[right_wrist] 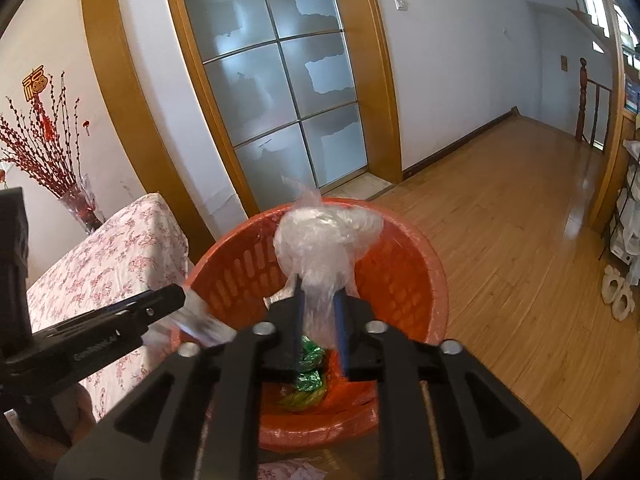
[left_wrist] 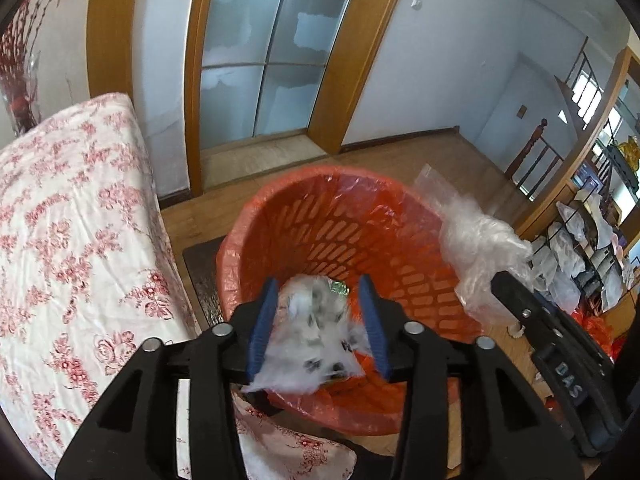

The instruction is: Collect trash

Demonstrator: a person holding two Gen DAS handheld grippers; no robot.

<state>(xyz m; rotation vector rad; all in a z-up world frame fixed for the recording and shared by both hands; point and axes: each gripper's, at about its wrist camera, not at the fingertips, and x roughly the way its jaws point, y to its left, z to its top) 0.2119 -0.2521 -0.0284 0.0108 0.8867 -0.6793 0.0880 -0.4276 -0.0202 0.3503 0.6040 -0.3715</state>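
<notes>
An orange slatted bin (left_wrist: 340, 232) lined with an orange bag stands on the floor; it also shows in the right wrist view (right_wrist: 400, 264). My left gripper (left_wrist: 320, 312) is open above the bin, and a crumpled clear wrapper with dark print (left_wrist: 316, 336), blurred, hangs loose between its blue pads. My right gripper (right_wrist: 318, 308) is shut on a crumpled clear plastic bag (right_wrist: 324, 240) above the bin; the bag also shows in the left wrist view (left_wrist: 476, 248). Green foil trash (right_wrist: 308, 376) lies at the bin's bottom.
A table with a pink floral cloth (left_wrist: 60, 240) stands left of the bin, with a vase of red branches (right_wrist: 76, 196) on it. A glass door in a wood frame (left_wrist: 272, 52) is behind. Wooden floor (right_wrist: 520, 240) spreads right, toward a cluttered rack (left_wrist: 588, 248).
</notes>
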